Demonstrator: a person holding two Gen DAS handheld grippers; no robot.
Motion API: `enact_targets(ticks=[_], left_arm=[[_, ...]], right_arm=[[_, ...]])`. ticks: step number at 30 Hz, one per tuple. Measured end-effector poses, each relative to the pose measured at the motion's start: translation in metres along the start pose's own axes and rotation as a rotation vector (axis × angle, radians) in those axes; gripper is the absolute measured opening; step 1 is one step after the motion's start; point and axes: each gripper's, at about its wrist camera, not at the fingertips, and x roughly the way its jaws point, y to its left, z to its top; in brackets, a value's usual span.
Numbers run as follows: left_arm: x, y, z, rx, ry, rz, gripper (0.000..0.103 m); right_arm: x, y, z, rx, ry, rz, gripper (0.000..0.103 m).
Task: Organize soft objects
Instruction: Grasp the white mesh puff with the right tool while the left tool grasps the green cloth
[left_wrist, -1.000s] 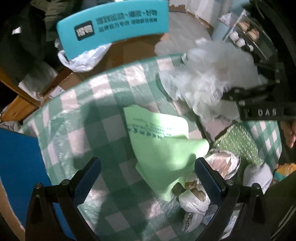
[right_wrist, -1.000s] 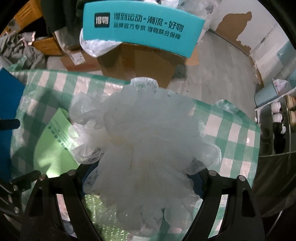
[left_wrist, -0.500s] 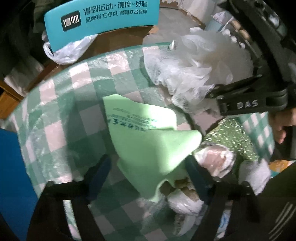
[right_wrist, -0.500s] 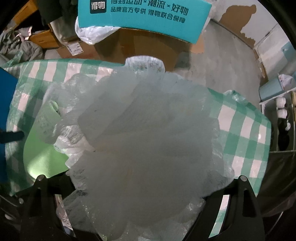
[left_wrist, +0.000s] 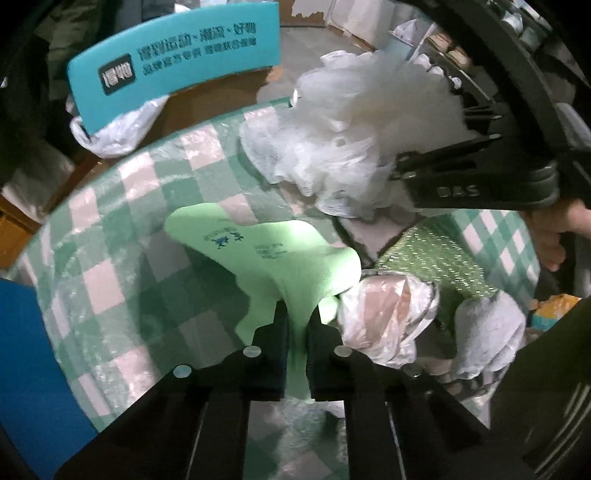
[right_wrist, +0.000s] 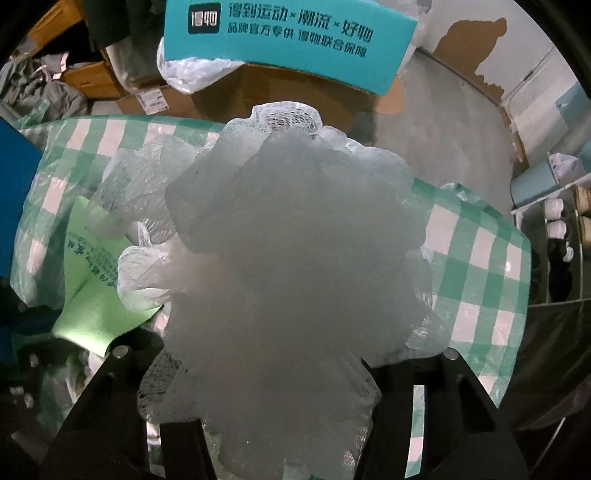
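A white mesh pouf is gripped in the right claw above the checked desk, while the left claw is clamped on a green cloth lifted partly off it. Sorting looks barely begun: a plastic bag, sparkly green pad and white towel lie heaped together beside the cloth.

Bare checked tablecloth to the left and ahead, open for passing. Blocked on the right by a white mesh pouf held in the right gripper, with a plastic bag, a sparkly green cloth and a white towel crowded below it. Teal box beyond the far edge.
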Motion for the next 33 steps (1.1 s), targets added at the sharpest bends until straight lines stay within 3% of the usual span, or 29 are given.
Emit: enact_targets(ticks=[17, 25, 29, 33], left_arm=[[-0.045, 0.018, -0.011, -0.035, -0.086, 0.111, 0.006], [-0.071, 0.019, -0.021, -0.041, -0.123, 0.108, 0.006], [-0.076, 0.019, -0.026, -0.050, -0.118, 0.096, 0.006], [-0.063, 0.020, -0.036, -0.044, -0.064, 0.094, 0.007]], right_arm=[[-0.062, 0.002, -0.013, 0.042, -0.141, 0.033, 0.048], [-0.092, 0.007, -0.025, 0.045, -0.195, 0.044, 0.048], [-0.104, 0.008, -0.030, 0.052, -0.212, 0.049, 0.048], [-0.104, 0.010, -0.034, 0.052, -0.213, 0.060, 0.048]])
